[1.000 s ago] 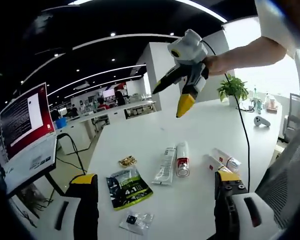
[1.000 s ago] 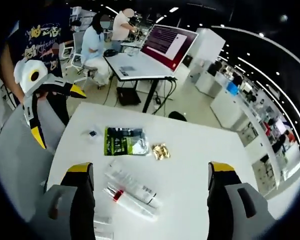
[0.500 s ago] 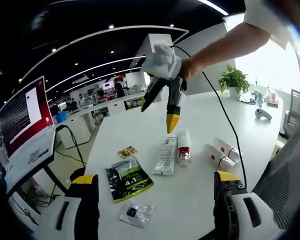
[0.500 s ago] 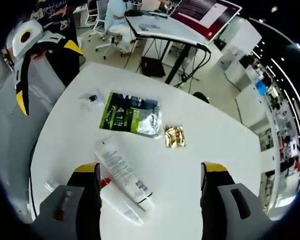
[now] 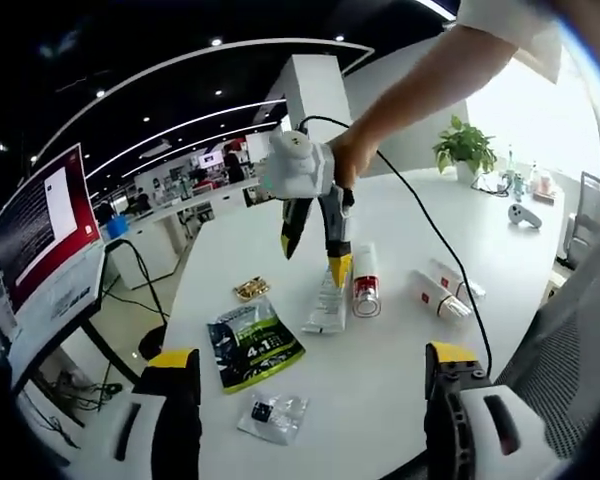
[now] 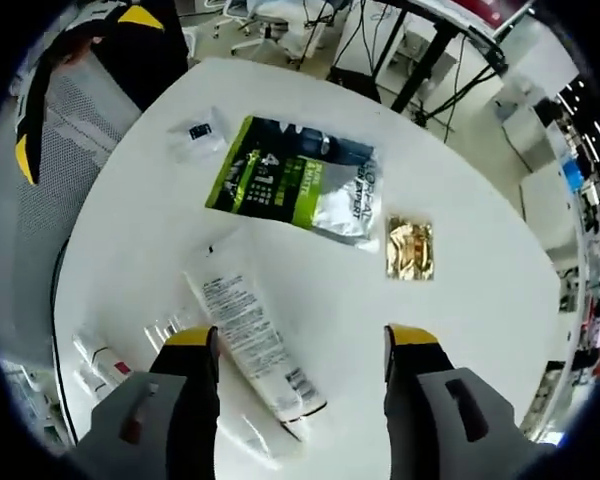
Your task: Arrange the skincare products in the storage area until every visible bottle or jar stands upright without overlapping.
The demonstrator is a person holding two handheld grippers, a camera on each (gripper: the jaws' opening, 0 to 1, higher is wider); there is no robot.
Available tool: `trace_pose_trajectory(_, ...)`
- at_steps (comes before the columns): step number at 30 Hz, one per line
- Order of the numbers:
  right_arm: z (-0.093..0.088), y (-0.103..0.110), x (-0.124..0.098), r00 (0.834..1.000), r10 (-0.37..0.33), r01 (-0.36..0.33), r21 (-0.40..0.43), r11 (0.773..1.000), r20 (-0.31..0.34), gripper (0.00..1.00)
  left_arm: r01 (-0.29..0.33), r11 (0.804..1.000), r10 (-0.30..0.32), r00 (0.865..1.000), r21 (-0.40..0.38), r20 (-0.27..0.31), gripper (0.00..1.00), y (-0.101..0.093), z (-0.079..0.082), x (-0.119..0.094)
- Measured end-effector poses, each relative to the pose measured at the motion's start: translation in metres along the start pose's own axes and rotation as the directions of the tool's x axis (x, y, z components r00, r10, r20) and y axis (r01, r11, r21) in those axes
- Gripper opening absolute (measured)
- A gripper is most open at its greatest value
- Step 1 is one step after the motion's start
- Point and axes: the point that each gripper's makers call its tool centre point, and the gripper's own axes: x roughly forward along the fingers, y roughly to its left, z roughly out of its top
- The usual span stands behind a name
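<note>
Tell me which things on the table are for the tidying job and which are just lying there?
For the job:
white squeeze tube
white bottle with red label
two small white tubes

Just lying about:
green and black foil pouch
gold sachet
small clear packet

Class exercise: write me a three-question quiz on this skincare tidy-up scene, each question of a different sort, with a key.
1. True or false: the white tube stands upright on the table.
2. What lies closest to the green pouch? A gold sachet B potted plant C controller
3. Fill in: the right tool hangs over the tube with its jaws ____.

Key: 1 false; 2 A; 3 open
</note>
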Motion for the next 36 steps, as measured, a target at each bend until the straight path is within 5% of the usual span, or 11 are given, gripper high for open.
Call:
trace_pose_trajectory(19, -0.015, 0.023, 0.025, 0.994, 0.067, -0.072, -0.056, 0.996, -0.083, 0.55, -0.013, 1.000, 0.014, 0.999, 0.029, -0.032, 0.89, 0.001, -0.006, 0.000)
trace_pose_trajectory(22, -0.016, 0.035, 0.026, 0.985, 0.146, -0.149, -0.032, 0.988, -0.090, 0.48, -0.015, 0.999, 0.016, 0.999, 0.038, -0.034, 0.87, 0.001, -0.007, 0.000)
trace_pose_trajectory(36, -0.013, 0.035, 0.020, 0.987, 0.118, -0.123, -0.039, 0.992, -0.109, 0.47, 0.007, 0.998, -0.005, 1.000, 0.061, -0.028, 0.80, -0.004, -0.007, 0.000)
